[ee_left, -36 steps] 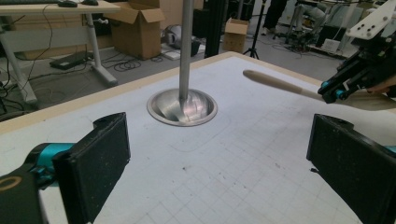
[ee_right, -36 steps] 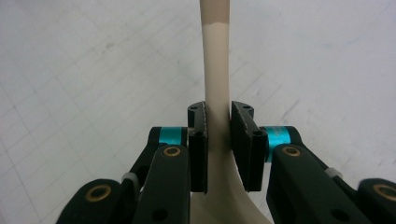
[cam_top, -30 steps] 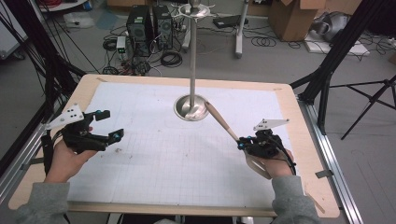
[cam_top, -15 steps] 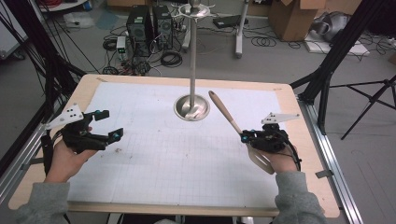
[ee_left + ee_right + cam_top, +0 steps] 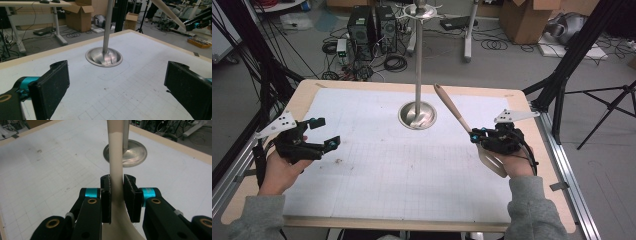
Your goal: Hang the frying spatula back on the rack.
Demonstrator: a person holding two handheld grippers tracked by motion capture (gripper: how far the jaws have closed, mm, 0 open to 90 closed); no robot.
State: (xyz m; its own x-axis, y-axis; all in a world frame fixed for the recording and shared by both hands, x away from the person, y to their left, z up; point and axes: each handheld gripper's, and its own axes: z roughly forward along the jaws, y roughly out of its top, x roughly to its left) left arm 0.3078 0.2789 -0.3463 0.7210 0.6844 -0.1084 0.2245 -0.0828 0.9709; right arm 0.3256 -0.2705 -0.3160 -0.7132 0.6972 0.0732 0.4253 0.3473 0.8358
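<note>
A long cream-coloured spatula (image 5: pixel 457 114) slants up from my right gripper (image 5: pixel 475 137), handle tip toward the metal stand. Both black pads clamp its neck (image 5: pixel 117 185) in the right gripper view, and the wide blade (image 5: pixel 492 161) hangs below the hand. The stand's steel pole (image 5: pixel 419 60) rises from a round steel base (image 5: pixel 417 115) at the table's far middle, with a hook ring at its top (image 5: pixel 421 9). My left gripper (image 5: pixel 325 134) rests at the table's left, open, nothing between its pads (image 5: pixel 51 87). The left gripper view also catches the spatula handle (image 5: pixel 168 12) at top right.
The white gridded mat (image 5: pixel 402 165) covers the wooden table (image 5: pixel 307 90). Behind the table are computer towers (image 5: pixel 371 25), cables, cardboard boxes (image 5: pixel 526 17) and black tripod legs (image 5: pixel 572 55). An aluminium rail (image 5: pixel 569 175) runs along the table's right edge.
My right gripper has risen with the spatula, and the handle has swung from lying low toward the base to slanting steeply upward. The left gripper has stayed put.
</note>
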